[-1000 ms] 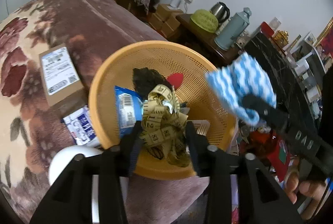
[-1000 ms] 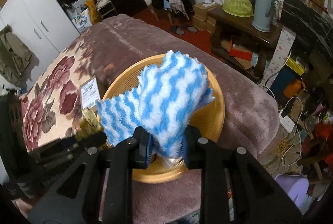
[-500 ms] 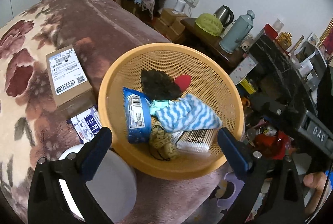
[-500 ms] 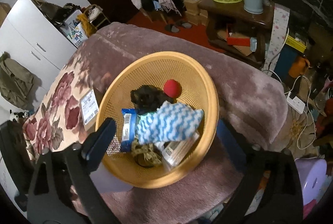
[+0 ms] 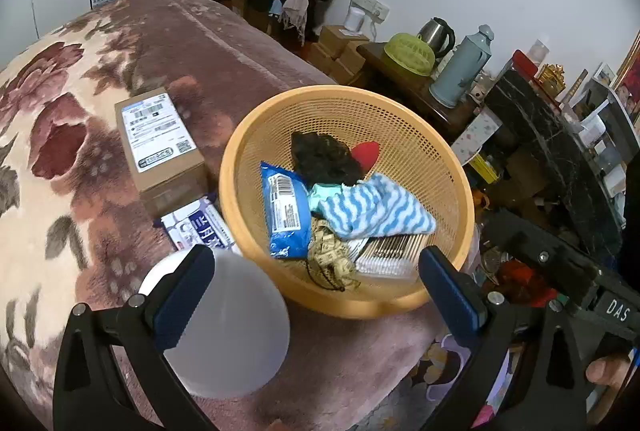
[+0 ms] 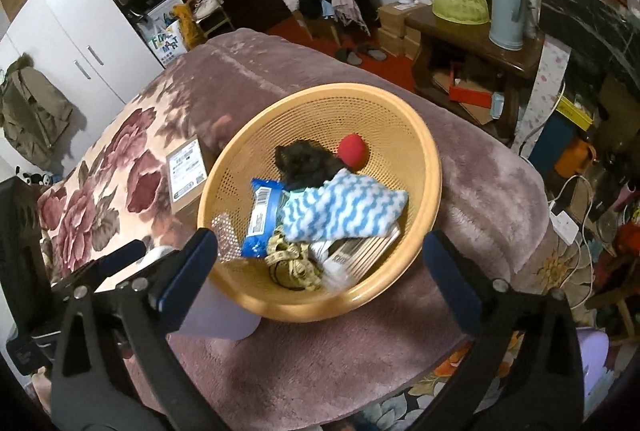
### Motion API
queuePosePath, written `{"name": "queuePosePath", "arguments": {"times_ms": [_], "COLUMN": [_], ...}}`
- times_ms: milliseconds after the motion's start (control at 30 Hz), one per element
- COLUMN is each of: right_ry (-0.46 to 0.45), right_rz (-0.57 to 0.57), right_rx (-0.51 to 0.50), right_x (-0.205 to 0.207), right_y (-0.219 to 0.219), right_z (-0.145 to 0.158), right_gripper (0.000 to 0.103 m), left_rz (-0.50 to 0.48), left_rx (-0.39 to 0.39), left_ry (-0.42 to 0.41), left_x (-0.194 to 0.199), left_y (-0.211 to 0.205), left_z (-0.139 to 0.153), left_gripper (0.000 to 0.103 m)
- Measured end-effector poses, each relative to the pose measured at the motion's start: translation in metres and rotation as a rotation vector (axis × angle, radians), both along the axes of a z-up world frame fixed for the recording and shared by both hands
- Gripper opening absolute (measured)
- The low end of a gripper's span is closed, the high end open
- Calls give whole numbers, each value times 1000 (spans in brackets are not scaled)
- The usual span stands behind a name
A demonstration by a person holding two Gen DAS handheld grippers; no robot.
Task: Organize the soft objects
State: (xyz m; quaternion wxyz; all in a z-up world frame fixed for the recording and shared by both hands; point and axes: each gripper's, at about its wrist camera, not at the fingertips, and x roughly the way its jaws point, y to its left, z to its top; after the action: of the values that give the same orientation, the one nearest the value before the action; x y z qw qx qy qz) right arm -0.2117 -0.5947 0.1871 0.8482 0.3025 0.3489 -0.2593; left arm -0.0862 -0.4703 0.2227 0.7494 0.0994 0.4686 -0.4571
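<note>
An orange mesh basket (image 5: 400, 111) (image 6: 400, 119) sits on the plush bed cover. In it lie a blue-and-white striped cloth (image 5: 376, 211) (image 6: 344, 209), a yellow tape measure (image 5: 332, 263) (image 6: 294, 265), a black soft item (image 5: 324, 159) (image 6: 304, 161), a red ball (image 5: 366, 153) (image 6: 353, 150), a blue packet (image 5: 286, 207) (image 6: 262, 217) and a pack of cotton swabs (image 5: 386, 251). My left gripper (image 5: 316, 295) is open and empty above the basket's near rim. My right gripper (image 6: 320, 281) is open and empty, also near that rim.
A cardboard box (image 5: 160, 147) (image 6: 186, 175) and a flat white-and-blue packet (image 5: 200, 231) lie left of the basket. A white round container (image 5: 224, 327) stands near the left gripper's left finger. The bed edge drops off to the right toward a cluttered floor (image 6: 560, 215).
My left gripper let go of the tape measure and my right gripper let go of the striped cloth. Both now lie in the basket. Both grippers opened wide and drew back.
</note>
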Motion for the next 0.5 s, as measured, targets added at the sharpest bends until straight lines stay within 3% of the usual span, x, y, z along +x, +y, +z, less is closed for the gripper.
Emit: {"name": "queuePosePath", "arguments": {"times_ms": [267,500], "right_ry": [-19,-42], "right_rz": [18,39], "right_rx": [-38,-82], "right_x": [-5,-8], "right_y": [20,43], "right_z": [6,7], "right_gripper": [103,103], "left_rz": [31,77], "left_rx": [-18,-6], "left_ry": [3,-75], "left_x": [-3,-11], "left_y": [24,44], "left_z": [1,5], "left_gripper": [102,102]}}
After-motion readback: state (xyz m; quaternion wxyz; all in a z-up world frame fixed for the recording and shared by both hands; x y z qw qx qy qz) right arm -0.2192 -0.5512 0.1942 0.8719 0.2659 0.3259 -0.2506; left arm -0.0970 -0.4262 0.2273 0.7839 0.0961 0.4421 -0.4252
